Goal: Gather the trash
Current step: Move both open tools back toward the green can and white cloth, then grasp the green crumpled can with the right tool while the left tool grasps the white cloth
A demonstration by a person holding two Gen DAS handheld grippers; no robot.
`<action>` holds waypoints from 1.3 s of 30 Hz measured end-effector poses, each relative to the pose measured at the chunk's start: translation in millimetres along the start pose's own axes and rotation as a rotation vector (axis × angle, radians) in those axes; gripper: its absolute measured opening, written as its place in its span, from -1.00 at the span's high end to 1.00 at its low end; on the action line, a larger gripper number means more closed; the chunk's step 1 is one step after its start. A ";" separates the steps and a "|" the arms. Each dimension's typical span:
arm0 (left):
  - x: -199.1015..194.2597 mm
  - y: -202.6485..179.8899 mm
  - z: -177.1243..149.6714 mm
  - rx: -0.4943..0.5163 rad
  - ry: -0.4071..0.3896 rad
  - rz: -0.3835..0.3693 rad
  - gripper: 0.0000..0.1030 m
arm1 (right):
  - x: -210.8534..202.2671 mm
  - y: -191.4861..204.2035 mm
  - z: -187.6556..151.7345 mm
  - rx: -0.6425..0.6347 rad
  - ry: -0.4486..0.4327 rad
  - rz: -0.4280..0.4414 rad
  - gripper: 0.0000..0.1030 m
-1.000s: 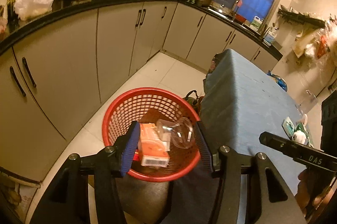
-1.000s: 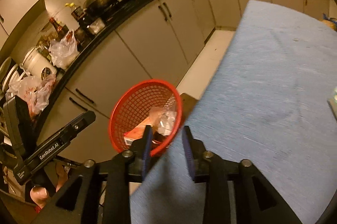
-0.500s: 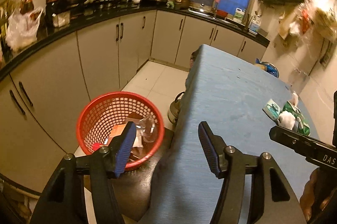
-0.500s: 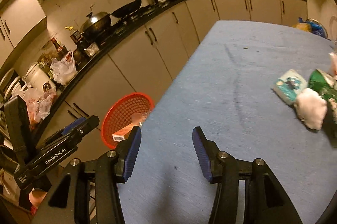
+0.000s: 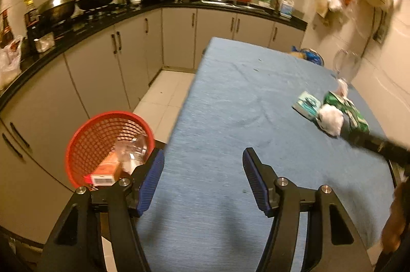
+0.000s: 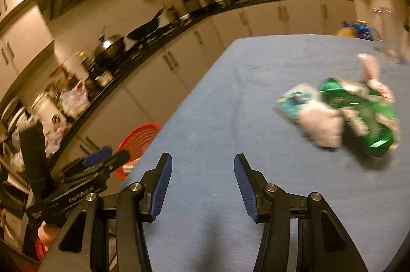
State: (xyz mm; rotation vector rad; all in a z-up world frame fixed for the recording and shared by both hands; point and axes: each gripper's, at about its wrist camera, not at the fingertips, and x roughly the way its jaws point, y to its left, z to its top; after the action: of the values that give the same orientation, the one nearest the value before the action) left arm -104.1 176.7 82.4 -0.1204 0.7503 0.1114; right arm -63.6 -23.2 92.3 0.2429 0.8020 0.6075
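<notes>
Left wrist view: a kitchen with a blue-clothed surface (image 5: 230,103). The left gripper (image 5: 201,174) has its jaws apart and empty. A red basket (image 5: 84,141) on the floor holds trash.

Right wrist view: the right gripper (image 6: 202,185), jaws apart and empty, faces a green wrapper (image 6: 364,115), white wad (image 6: 323,126) and teal packet (image 6: 294,97) lying together on the surface.

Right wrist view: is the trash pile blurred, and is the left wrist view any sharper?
Right wrist view: green wrapper and white wad smeared by motion blur. Left wrist view: same pile sharper, red basket clear; dim orange light and fisheye bending in both.
</notes>
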 end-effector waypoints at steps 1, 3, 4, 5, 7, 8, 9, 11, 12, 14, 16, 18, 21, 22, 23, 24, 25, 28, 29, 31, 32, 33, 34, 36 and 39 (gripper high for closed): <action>2.7 -6.6 -1.0 0.014 0.008 -0.007 -0.22 | -8.4 -11.9 2.0 0.017 -0.012 -0.001 -0.06; 8.0 -15.5 -1.1 0.032 0.023 -0.023 -0.21 | -25.7 -37.3 5.0 0.044 -0.039 -0.038 -0.06; 11.9 -22.2 -1.5 0.045 0.035 -0.035 -0.21 | -30.7 -45.9 7.2 0.060 -0.047 -0.054 -0.05; 14.2 -26.4 -2.0 0.052 0.042 -0.043 -0.21 | -39.3 -62.7 9.6 0.096 -0.058 -0.068 -0.04; 19.2 -36.7 -2.8 0.067 0.056 -0.063 -0.22 | -49.8 -86.2 12.9 0.154 -0.069 -0.070 -0.01; 21.1 -40.8 -3.8 0.073 0.062 -0.070 -0.22 | -54.4 -99.4 15.3 0.184 -0.071 -0.076 0.01; 23.2 -44.6 -3.9 0.079 0.069 -0.078 -0.21 | -58.3 -112.5 18.0 0.213 -0.074 -0.087 0.07; 27.5 -51.3 -4.9 0.090 0.089 -0.099 -0.22 | -61.4 -130.7 23.2 0.245 -0.069 -0.102 0.08; 29.1 -55.3 -5.3 0.096 0.099 -0.107 -0.22 | -60.5 -135.2 26.1 0.244 -0.063 -0.116 0.08; 32.0 -62.9 -6.0 0.107 0.117 -0.128 -0.21 | -56.9 -144.8 33.3 0.243 -0.048 -0.167 0.08; 32.7 -68.4 -7.0 0.119 0.125 -0.142 -0.22 | -54.5 -157.8 37.8 0.269 -0.041 -0.197 0.08; 34.7 -73.8 -6.7 0.130 0.131 -0.143 -0.22 | -48.3 -171.1 46.8 0.254 -0.035 -0.227 0.08; 36.4 -75.8 -7.0 0.136 0.141 -0.146 -0.22 | -45.7 -201.9 44.7 0.395 -0.027 -0.199 0.04; 37.0 -75.7 -6.8 0.134 0.142 -0.148 -0.22 | -47.5 -209.5 41.7 0.435 -0.029 -0.167 0.04; 37.8 -75.7 -6.2 0.131 0.143 -0.150 -0.22 | -49.6 -216.0 36.6 0.475 -0.027 -0.153 0.04; 39.2 -75.8 -5.5 0.128 0.146 -0.152 -0.22 | -51.1 -219.4 32.6 0.493 -0.026 -0.145 0.04; 41.6 -76.3 -4.8 0.124 0.152 -0.157 -0.22 | -52.1 -221.5 30.0 0.501 -0.027 -0.134 0.04; 49.0 -78.8 -3.9 0.112 0.182 -0.184 -0.22 | -57.4 -220.3 34.9 0.455 -0.040 -0.168 0.03; 50.6 -79.8 -4.0 0.109 0.188 -0.189 -0.22 | -58.9 -221.6 38.7 0.445 -0.053 -0.185 -0.04; 52.6 -82.7 -4.4 0.103 0.192 -0.200 -0.21 | -54.4 -229.9 46.6 0.446 -0.067 -0.156 -0.27; 53.6 -84.3 -4.7 0.101 0.197 -0.209 -0.22 | -48.5 -236.5 50.1 0.461 -0.056 -0.151 -0.28; 54.5 -85.3 -5.0 0.099 0.204 -0.218 -0.22 | -39.8 -243.3 54.8 0.476 -0.044 -0.137 -0.31; 56.3 -86.9 -4.6 0.099 0.216 -0.230 -0.22 | -29.4 -246.7 59.7 0.470 -0.026 -0.100 -0.30; 57.9 -89.2 -3.0 0.096 0.226 -0.233 -0.21 | -14.2 -253.9 66.3 0.461 -0.010 -0.077 -0.26; 57.5 -92.0 -0.2 0.098 0.229 -0.241 -0.22 | 8.0 -264.6 76.3 0.449 0.036 -0.015 -0.16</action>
State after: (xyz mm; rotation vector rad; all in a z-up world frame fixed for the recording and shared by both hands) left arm -49.2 89.1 49.3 -0.1309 0.9624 -0.1710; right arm 106.7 -229.8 27.0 0.6364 0.9692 0.4127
